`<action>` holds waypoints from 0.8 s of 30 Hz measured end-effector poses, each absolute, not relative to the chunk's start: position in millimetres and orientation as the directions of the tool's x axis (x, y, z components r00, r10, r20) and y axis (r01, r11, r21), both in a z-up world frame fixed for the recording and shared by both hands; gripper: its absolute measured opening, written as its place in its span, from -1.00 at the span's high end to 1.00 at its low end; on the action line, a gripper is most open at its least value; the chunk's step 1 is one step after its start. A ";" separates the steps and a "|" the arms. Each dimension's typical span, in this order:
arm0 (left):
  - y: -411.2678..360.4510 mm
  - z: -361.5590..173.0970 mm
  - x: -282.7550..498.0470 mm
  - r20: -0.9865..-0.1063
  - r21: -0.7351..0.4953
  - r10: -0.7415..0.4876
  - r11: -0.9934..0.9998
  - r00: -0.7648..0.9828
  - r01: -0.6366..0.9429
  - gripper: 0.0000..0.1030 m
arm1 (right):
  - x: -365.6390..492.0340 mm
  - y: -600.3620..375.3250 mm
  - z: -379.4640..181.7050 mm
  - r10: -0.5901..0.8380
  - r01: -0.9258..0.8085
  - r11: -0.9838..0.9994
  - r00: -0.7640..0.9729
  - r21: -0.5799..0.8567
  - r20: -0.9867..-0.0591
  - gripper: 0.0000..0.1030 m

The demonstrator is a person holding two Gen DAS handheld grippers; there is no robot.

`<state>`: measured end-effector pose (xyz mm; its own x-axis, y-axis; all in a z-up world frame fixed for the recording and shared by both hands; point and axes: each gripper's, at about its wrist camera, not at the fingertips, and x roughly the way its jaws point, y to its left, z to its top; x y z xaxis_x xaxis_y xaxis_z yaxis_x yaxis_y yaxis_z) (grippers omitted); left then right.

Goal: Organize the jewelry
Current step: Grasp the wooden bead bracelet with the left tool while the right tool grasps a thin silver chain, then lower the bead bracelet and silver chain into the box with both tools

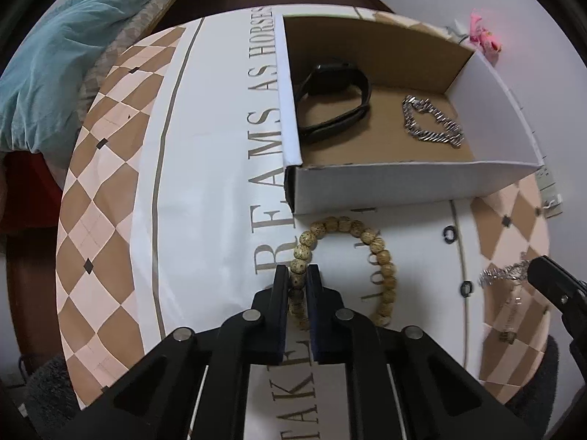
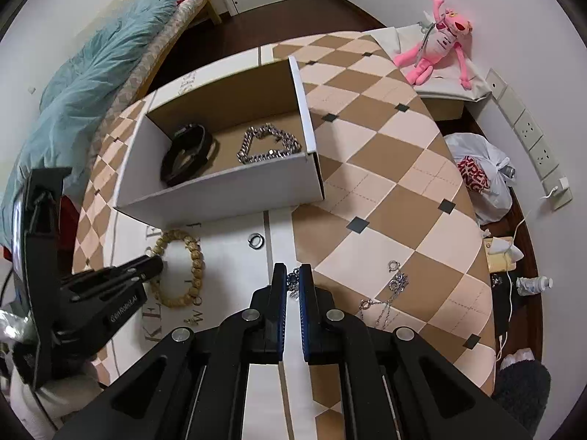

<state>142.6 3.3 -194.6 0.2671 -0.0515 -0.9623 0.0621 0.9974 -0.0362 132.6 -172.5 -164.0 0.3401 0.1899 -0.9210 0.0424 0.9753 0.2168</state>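
Left wrist view: my left gripper [image 1: 298, 275] has its jaws drawn narrow, pinching the wooden bead bracelet [image 1: 348, 264] on its near-left arc; the loop lies on the cloth ahead, just short of the white cardboard box [image 1: 403, 183]. Right wrist view: my right gripper [image 2: 292, 275] is nearly closed on a small silver chain piece [image 2: 292, 283] between its tips. Ahead in the box lie a black watch [image 2: 187, 154] and a silver chain bracelet [image 2: 269, 145], apart.
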 end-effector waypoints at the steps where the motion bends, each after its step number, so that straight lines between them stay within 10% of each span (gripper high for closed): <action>1: 3.6 -189.7 139.8 -0.960 -0.049 -0.064 0.997 0.273 0.063 0.87 | 133.0 -172.9 -160.0 0.201 0.040 0.973 0.342 0.228 -0.918 0.87; 24: 9.7 -38.8 172.5 -0.836 -0.277 -0.313 0.950 0.451 0.146 0.87 | 196.1 -156.5 -49.6 0.387 -0.122 0.920 0.416 0.371 -0.823 0.88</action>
